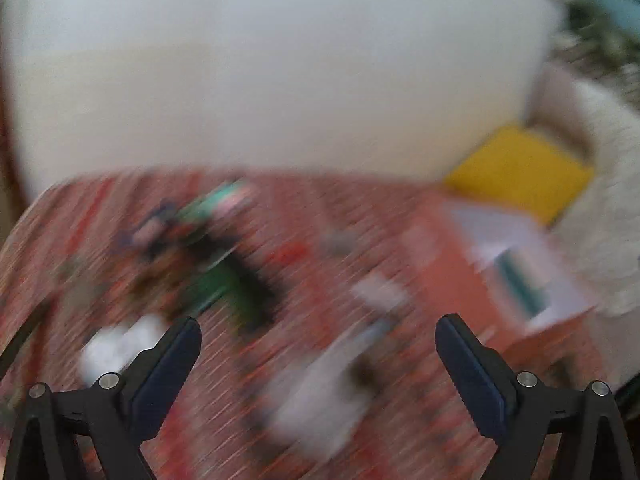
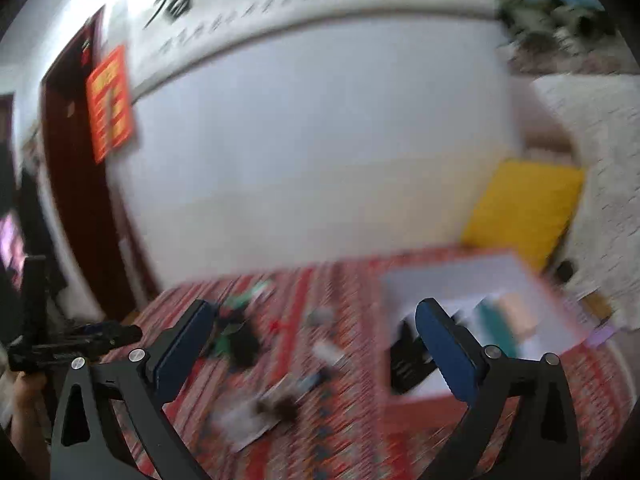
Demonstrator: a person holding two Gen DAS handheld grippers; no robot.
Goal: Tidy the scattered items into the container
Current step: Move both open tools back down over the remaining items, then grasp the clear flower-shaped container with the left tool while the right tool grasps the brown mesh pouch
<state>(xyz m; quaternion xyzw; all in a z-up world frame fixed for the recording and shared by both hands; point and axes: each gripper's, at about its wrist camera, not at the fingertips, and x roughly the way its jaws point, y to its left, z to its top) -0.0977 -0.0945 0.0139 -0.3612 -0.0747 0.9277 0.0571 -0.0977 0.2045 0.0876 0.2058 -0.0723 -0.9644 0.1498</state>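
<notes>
**Desk:** What am I looking at on the red patterned table [image 2: 340, 420]?

**Operator:** Both views are smeared by motion, so I read shapes more than things. My left tongs [image 1: 318, 332] stand wide apart with nothing between the pads; my right tongs [image 2: 314, 320] are just as wide and just as empty. I judge they are spread like that to be ready to take something off the cloth.

**Desk:** And the container?

**Operator:** The orange box [image 2: 472, 320] sits at the right side of the table, open at the top, pale inside. Something teal [image 2: 494, 322] and something pale pink lie in it, and a black object [image 2: 408, 364] shows at its near-left corner; whether that is inside or leaning on the wall, I cannot tell.

**Desk:** What lies loose?

**Operator:** A green-and-black cluster [image 1: 228, 272] far left, a small grey piece [image 2: 320, 314] near the middle, a small white piece [image 2: 326, 350] nearer, and a white sheet with a dark tuft [image 2: 256, 416] closest to me. All are well apart from the box.

**Desk:** Anything in the way?

**Operator:** Little on the cloth itself. A yellow cushion [image 2: 524, 208] lies just behind the box, a white textured throw [image 2: 600, 184] to its right. The left rig and the hand [image 2: 24, 404] holding it show at the left edge of the right view, so I judge crossing arms the likelier risk.
</notes>
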